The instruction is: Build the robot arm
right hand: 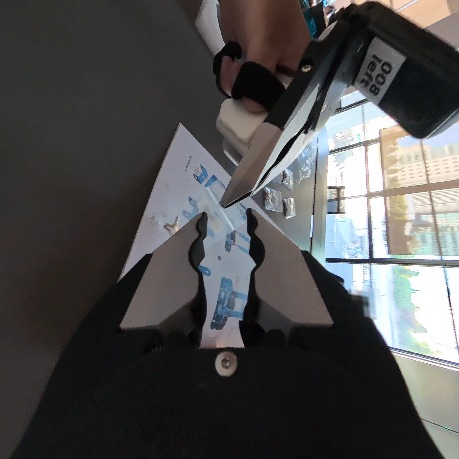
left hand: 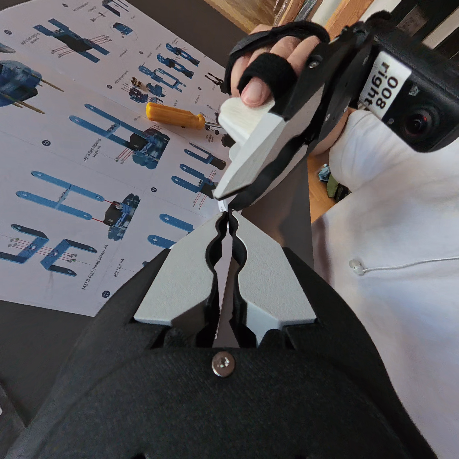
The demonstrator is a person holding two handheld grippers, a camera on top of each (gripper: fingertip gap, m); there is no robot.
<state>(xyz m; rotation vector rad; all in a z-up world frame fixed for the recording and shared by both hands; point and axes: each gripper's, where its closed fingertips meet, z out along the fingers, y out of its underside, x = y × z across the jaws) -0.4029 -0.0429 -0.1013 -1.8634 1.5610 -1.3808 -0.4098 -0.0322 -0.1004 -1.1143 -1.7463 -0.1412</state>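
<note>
My left gripper (left hand: 227,214) is shut on a small clear plastic bag (left hand: 221,206), seen edge-on as a thin strip between its black pads. In the right wrist view the left gripper (right hand: 224,205) comes in from the upper right and pinches the top of the bag (right hand: 229,219), held above a printed instruction sheet (right hand: 173,173). My right gripper (right hand: 226,214) is open, its fingertips on either side of the bag, apart from it. It also shows in the left wrist view (left hand: 227,200), tips just above the left gripper's tips.
The instruction sheet (left hand: 74,154) lies on a dark table (left hand: 37,347). On it are a yellow-handled screwdriver (left hand: 173,115), small brass nuts (left hand: 136,81) and loose screws (right hand: 172,226). Several small bags of parts (right hand: 280,198) lie past the sheet. A person's white shirt (left hand: 397,223) is at right. My two grippers' fingertips are within a few centimetres of each other.
</note>
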